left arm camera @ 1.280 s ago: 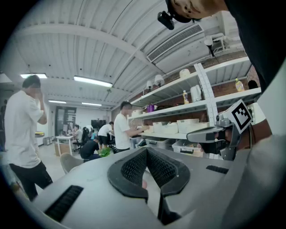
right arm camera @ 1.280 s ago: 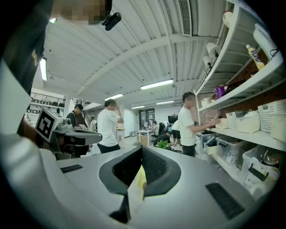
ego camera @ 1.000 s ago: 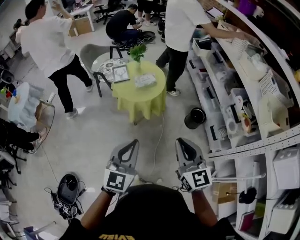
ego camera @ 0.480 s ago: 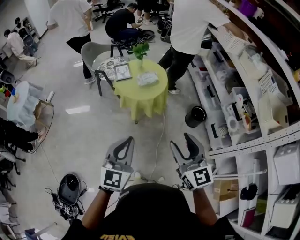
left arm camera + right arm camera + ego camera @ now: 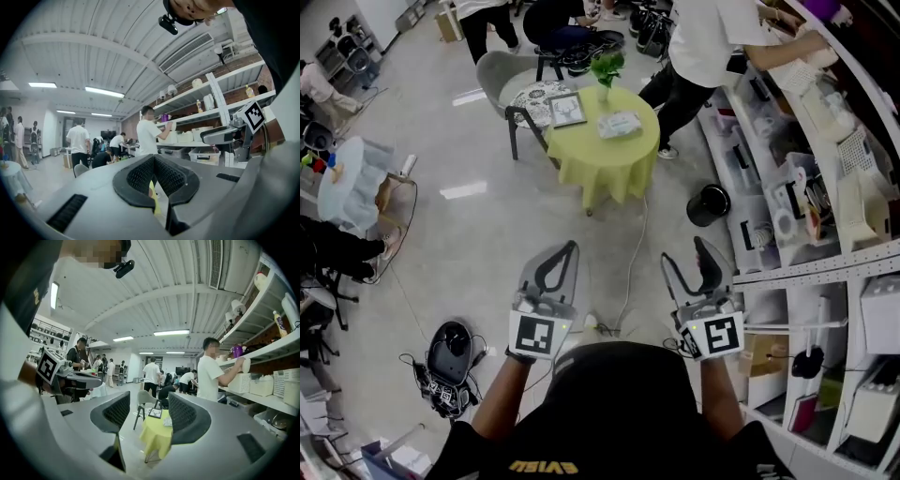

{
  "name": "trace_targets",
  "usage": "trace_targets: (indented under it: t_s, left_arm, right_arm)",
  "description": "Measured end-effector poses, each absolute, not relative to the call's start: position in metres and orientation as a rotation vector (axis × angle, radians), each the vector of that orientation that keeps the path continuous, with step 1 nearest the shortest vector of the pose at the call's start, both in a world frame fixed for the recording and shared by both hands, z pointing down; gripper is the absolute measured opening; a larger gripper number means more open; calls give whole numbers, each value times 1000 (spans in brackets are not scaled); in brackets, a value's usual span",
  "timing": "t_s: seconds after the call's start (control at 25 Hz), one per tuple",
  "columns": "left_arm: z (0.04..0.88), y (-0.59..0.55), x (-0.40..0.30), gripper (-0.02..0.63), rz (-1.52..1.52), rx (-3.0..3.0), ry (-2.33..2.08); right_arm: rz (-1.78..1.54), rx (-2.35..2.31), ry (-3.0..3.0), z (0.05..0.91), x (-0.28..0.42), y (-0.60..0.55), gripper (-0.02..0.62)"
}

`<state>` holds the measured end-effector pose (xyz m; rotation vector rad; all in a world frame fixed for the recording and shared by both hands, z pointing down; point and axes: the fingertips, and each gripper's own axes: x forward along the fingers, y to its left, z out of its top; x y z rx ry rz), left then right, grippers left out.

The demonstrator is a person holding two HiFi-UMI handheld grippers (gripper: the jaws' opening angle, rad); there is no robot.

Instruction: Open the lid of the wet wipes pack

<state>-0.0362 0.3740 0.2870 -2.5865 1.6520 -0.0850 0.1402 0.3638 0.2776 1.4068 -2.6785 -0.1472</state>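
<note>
The wet wipes pack [image 5: 620, 124] lies flat on a round table with a yellow-green cloth [image 5: 609, 164], far ahead of both grippers across the floor. Beside the pack stand a photo frame [image 5: 568, 110] and a small potted plant [image 5: 607, 67]. My left gripper [image 5: 570, 247] is held level with its jaws shut and nothing in them. My right gripper [image 5: 684, 253] is level too; its jaws are opening, with nothing between them. Between the right jaws the right gripper view shows the table [image 5: 157, 437] and the pack [image 5: 167, 421].
A person in a white shirt [image 5: 708, 47] stands at the shelving [image 5: 825, 169] right of the table. A grey chair [image 5: 502, 75] sits behind the table. A black bin [image 5: 709, 204], a white cable [image 5: 630, 272] and a floor gadget [image 5: 450, 356] are on the floor.
The right gripper's jaws have gone from shut to wide apart. Both grippers have been carried forward toward the yellow-green table. The left gripper stays shut.
</note>
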Motion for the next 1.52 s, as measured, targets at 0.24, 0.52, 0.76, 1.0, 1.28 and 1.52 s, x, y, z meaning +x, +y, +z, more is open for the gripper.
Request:
trace_targets:
  t_s: [0.24,0.52,0.76,1.0,1.28,1.52]
  left_arm:
    - [296,364,-45,18,-38,-2616,1647]
    - [308,326,-44,18,-120,-2636,1642]
    - [308,256,-35,18,-134,-2619,1649]
    - [304,165,-20,18,-186,-2597,1660]
    - [307,76,-2,18,-243,-2567,1721]
    - [316,25,-8,18,-270,-2533,1795]
  right_arm:
    - [-152,1428,-2661,288,126,360,252]
    - [-153,1449,-2667,291,128,312,242]
    - [-206,1455,-2663,295,137,231,242]
    - [-218,1453,-2670,294,154,137,237]
    - [-240,1400,-2650,318,176,43,232]
    - [-259,1278,-2630,341,163,-12,230]
